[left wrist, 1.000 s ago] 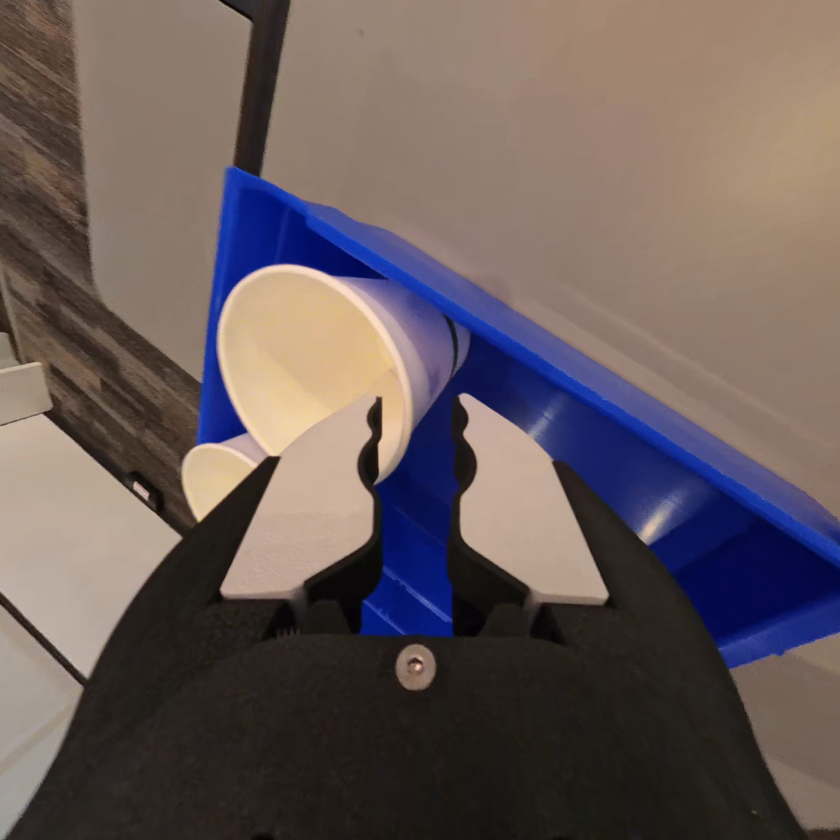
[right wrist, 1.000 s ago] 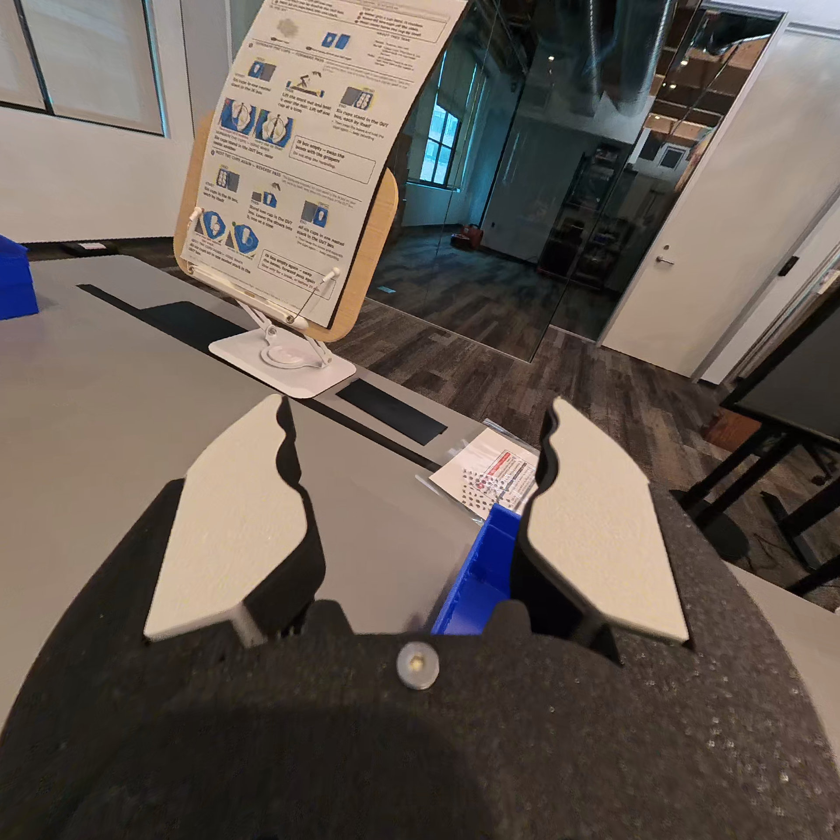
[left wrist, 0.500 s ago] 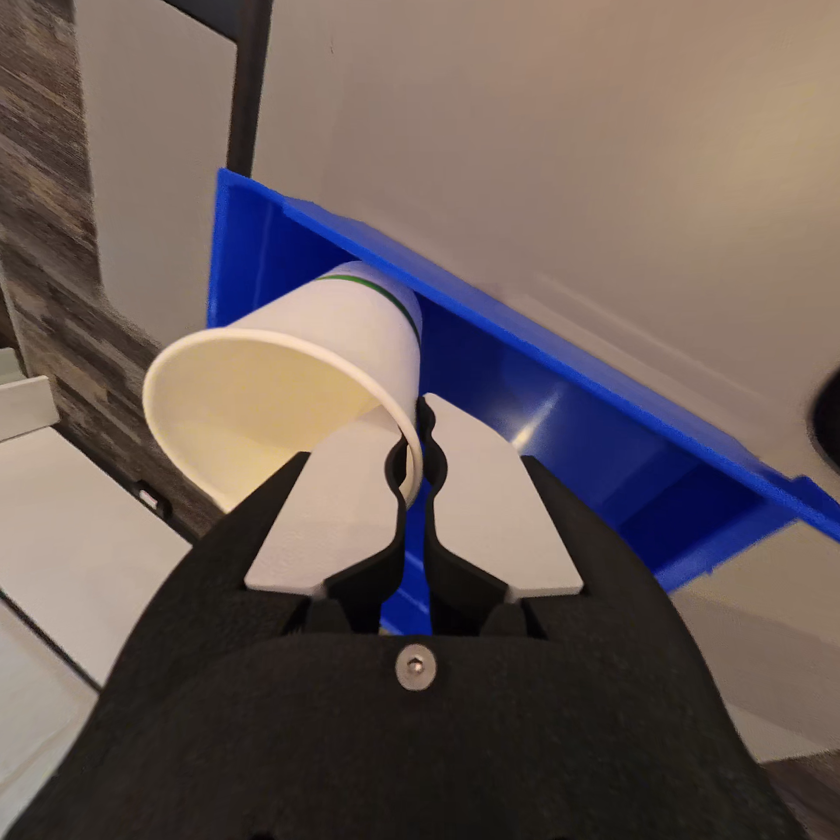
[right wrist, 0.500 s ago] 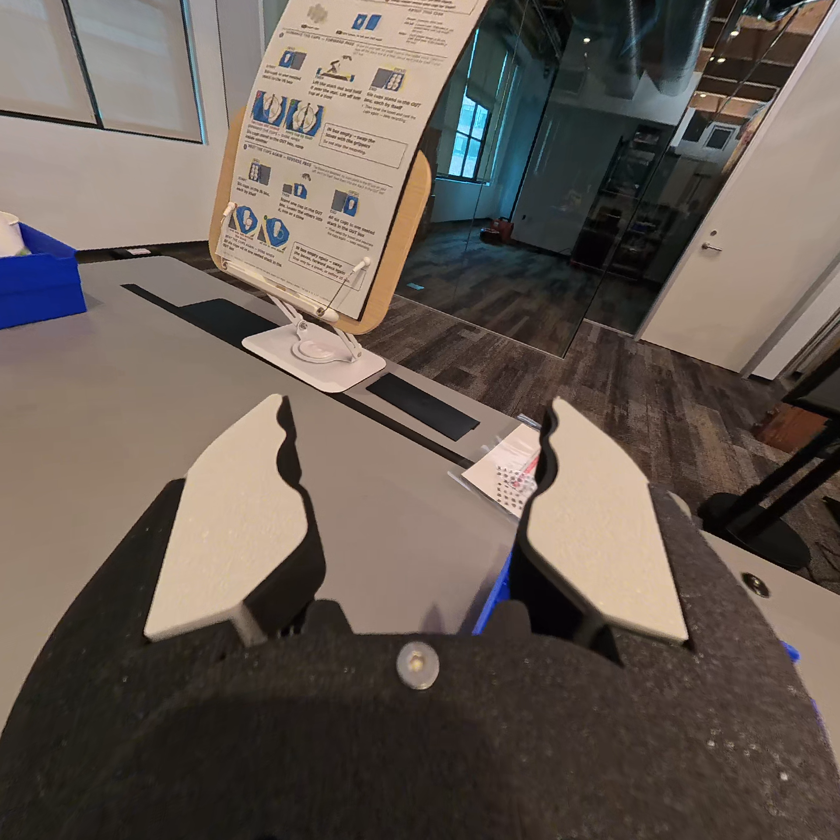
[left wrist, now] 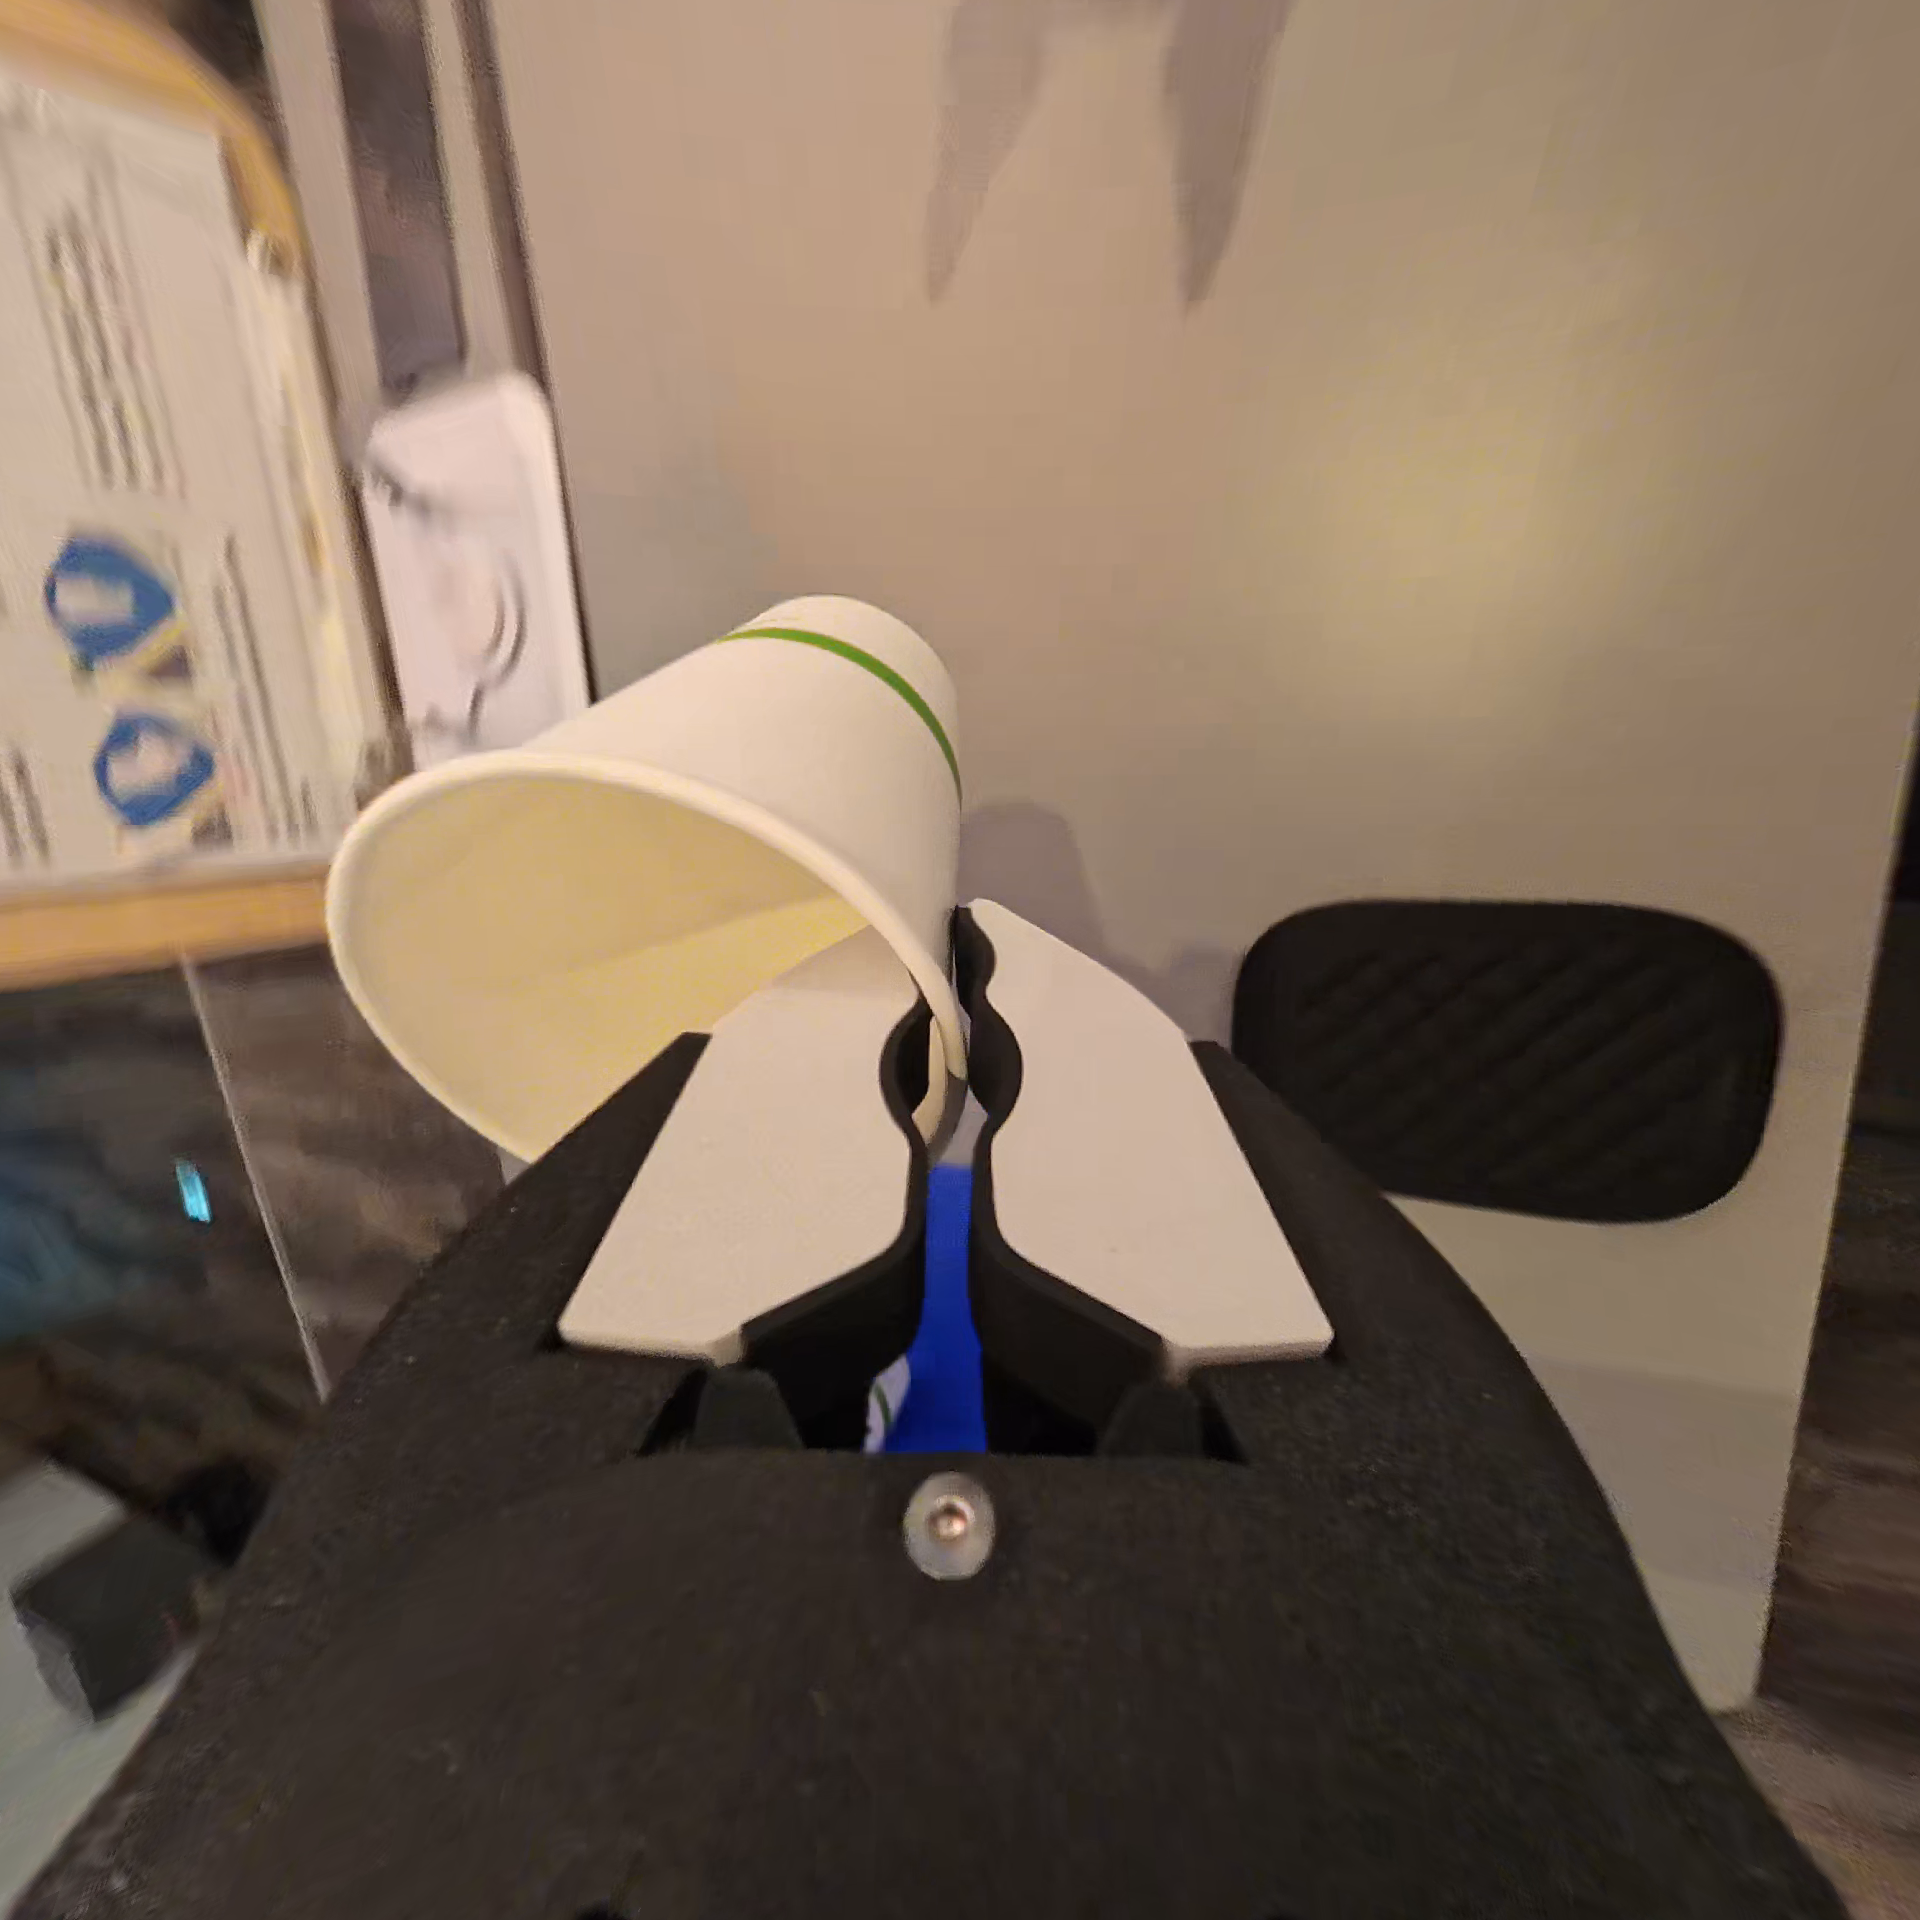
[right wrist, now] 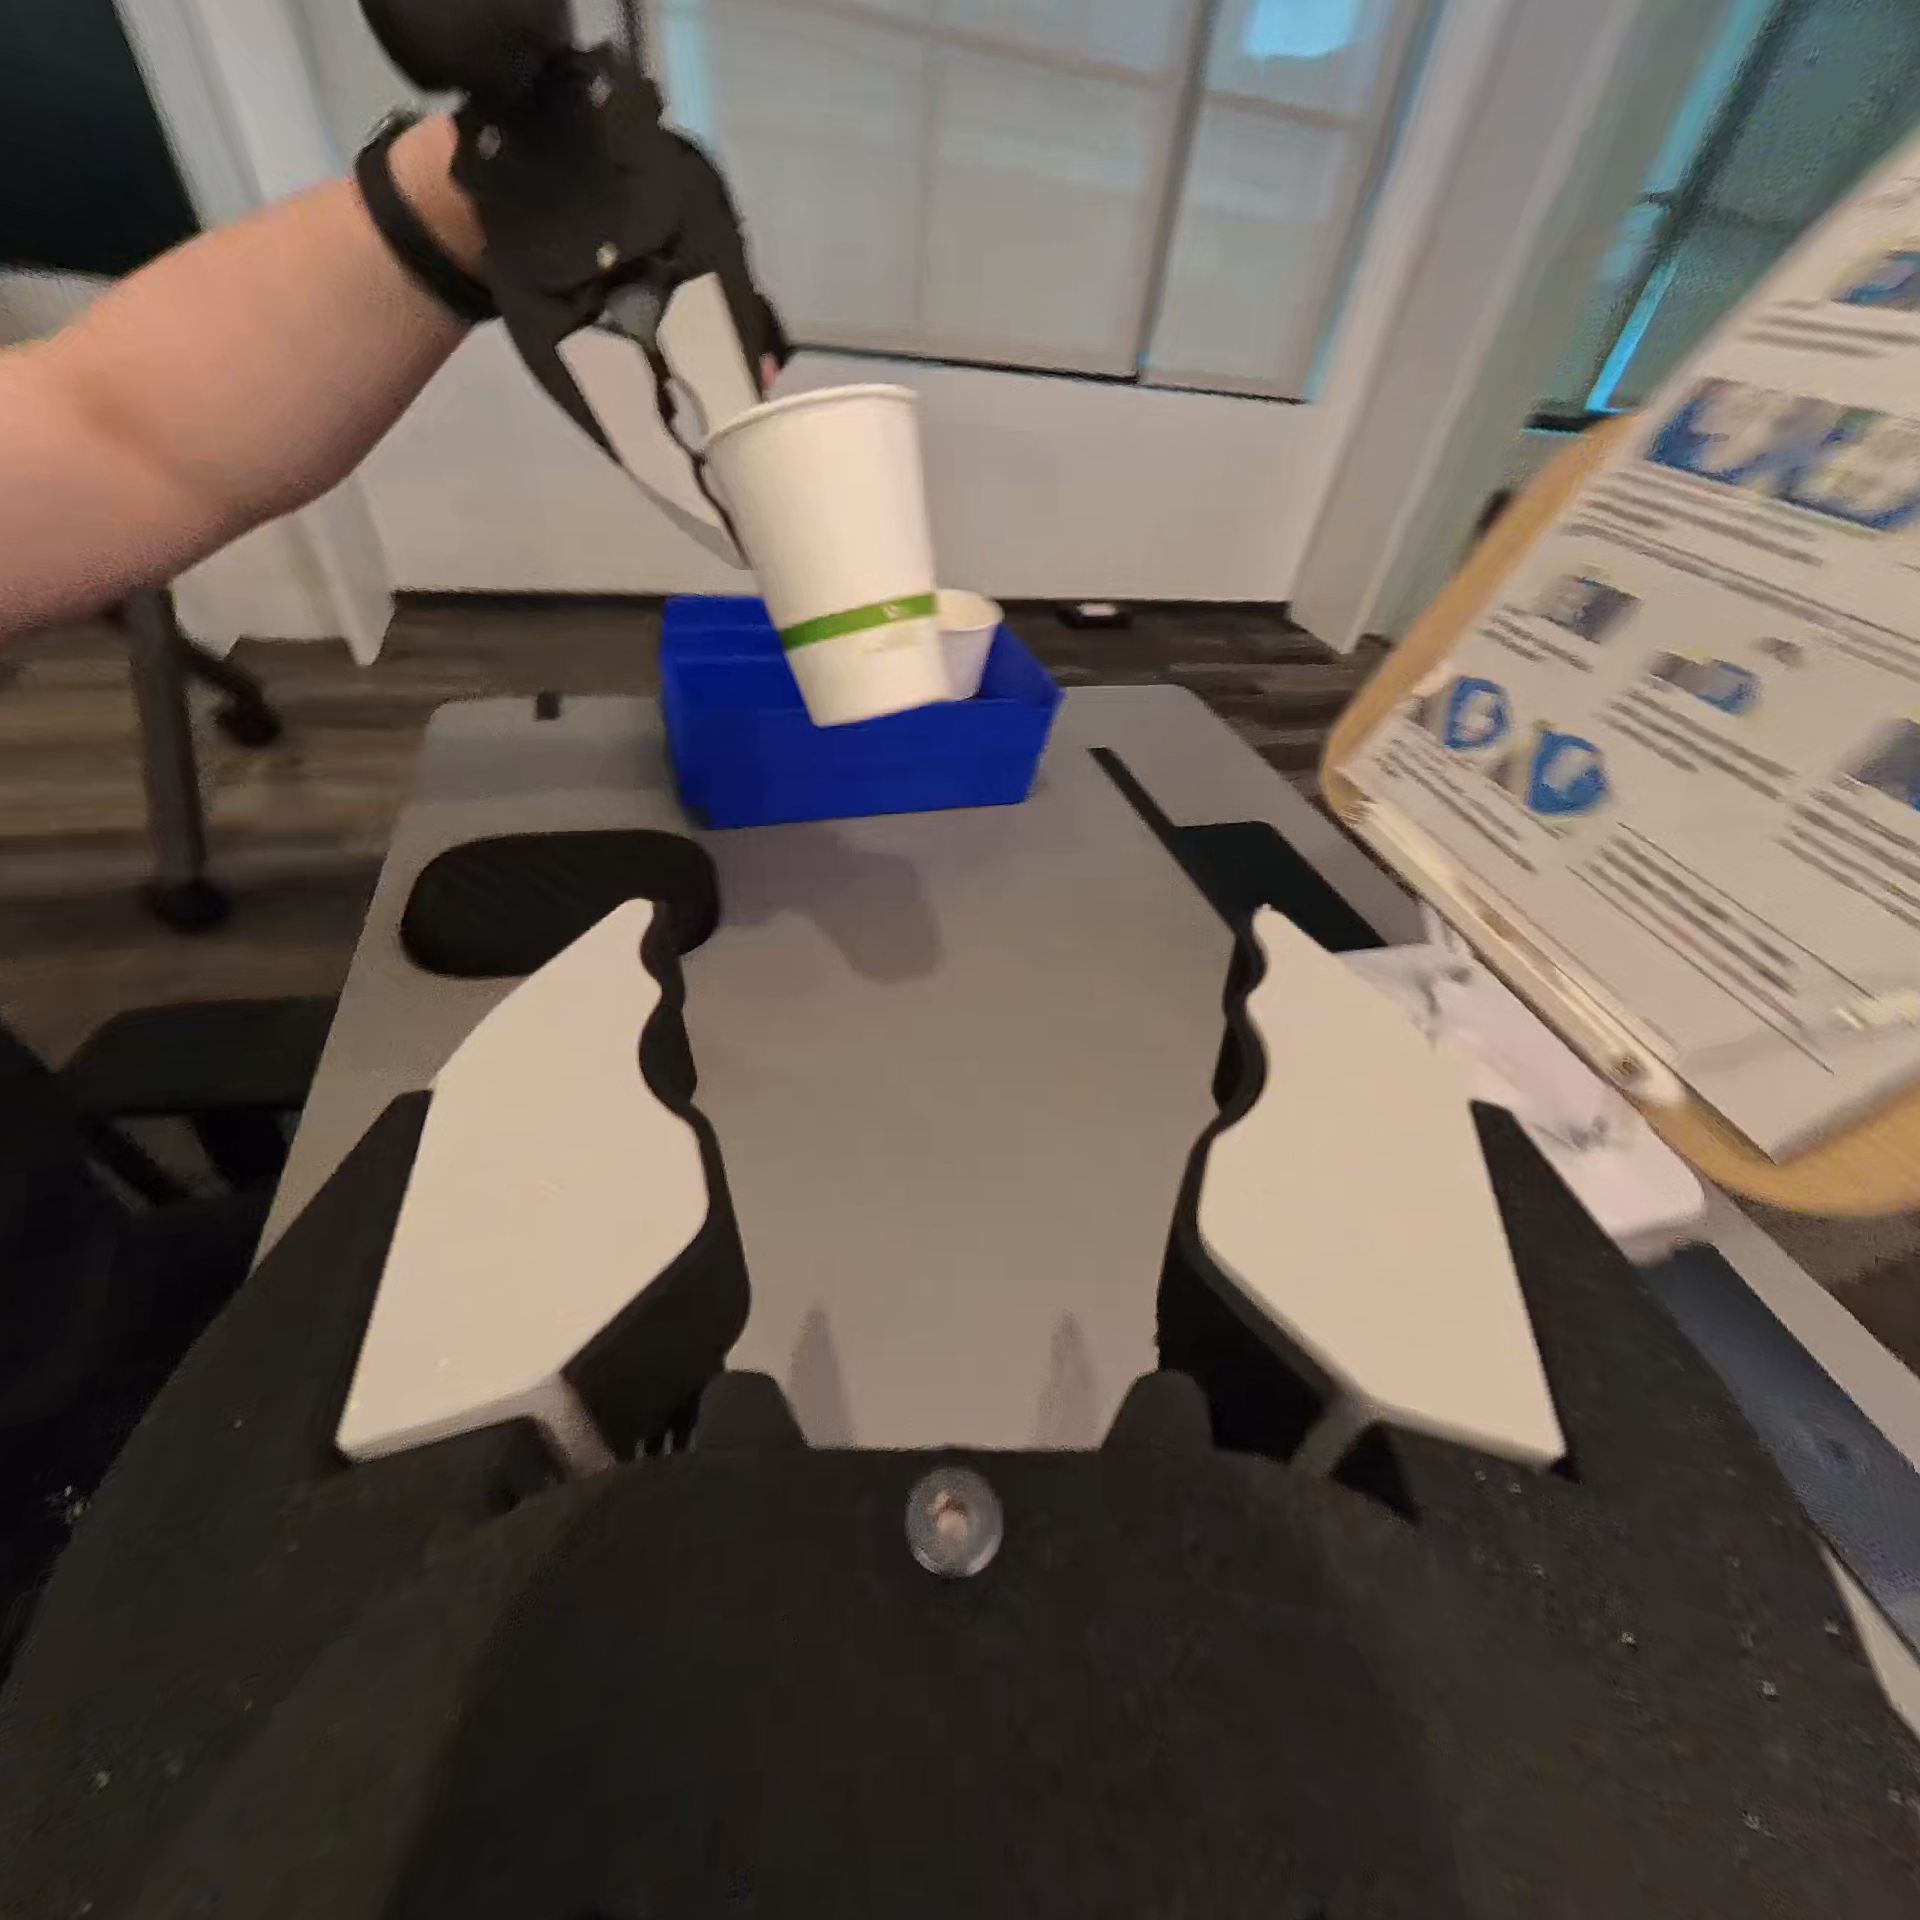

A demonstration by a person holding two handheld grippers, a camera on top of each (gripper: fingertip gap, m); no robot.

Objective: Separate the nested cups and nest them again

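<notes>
Left gripper [left wrist: 961, 997] clamps my green-banded cup's [right wrist: 836, 540] rim, lifted above the blue bin [right wrist: 862, 748], seemingly mid-separation; next, my spread-open right gripper [right wrist: 956, 1049] must assist.

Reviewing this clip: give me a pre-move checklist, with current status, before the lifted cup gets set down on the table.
1. Left tool pinching the green-banded cup at its rim: ok.
2. Cup clear of the blue bin: ok.
3. Cup upright: not ok, it is tilted.
4. Second cup in the bin: ok.
5. Right tool open and empty: ok.
6. Grey table bare ahead of the bin: ok.
</notes>
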